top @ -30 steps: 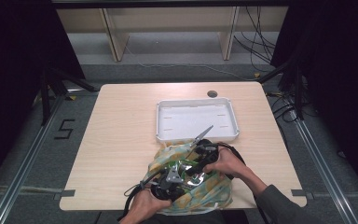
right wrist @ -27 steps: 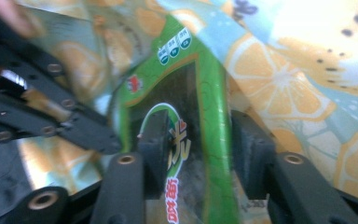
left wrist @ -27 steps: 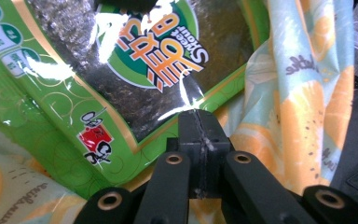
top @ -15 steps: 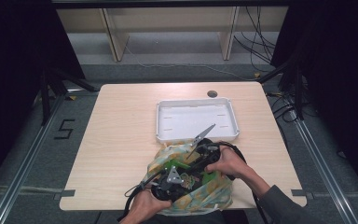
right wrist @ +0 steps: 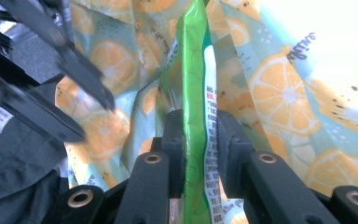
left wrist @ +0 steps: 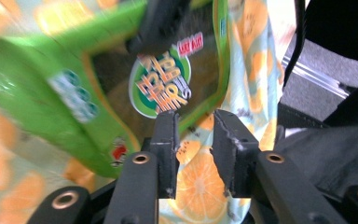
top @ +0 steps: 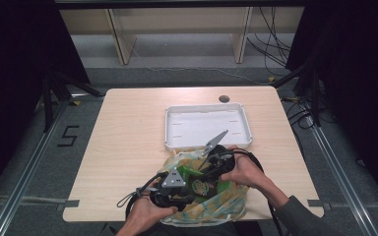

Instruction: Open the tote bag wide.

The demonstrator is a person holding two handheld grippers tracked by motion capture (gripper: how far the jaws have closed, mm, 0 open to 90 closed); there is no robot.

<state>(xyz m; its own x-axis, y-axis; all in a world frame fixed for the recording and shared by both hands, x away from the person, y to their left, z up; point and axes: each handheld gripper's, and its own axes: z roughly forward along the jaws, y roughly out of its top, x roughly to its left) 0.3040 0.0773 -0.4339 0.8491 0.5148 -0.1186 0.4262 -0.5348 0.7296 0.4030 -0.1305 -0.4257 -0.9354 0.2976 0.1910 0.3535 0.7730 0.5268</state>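
On the near edge of the wooden table lies a bag with orange-slice print, and both grippers work over it. The left gripper is at the left of the bag. Its jaws have just been opening and now stand a little apart, with only the bag cloth seen in the gap; they do not press on anything. Just beyond them is the green snack packet, coming out from the bag. The right gripper holds this green packet by its edge, its pads closed narrow on it from both sides. Behind the bag, near its far side, stands a white tray.
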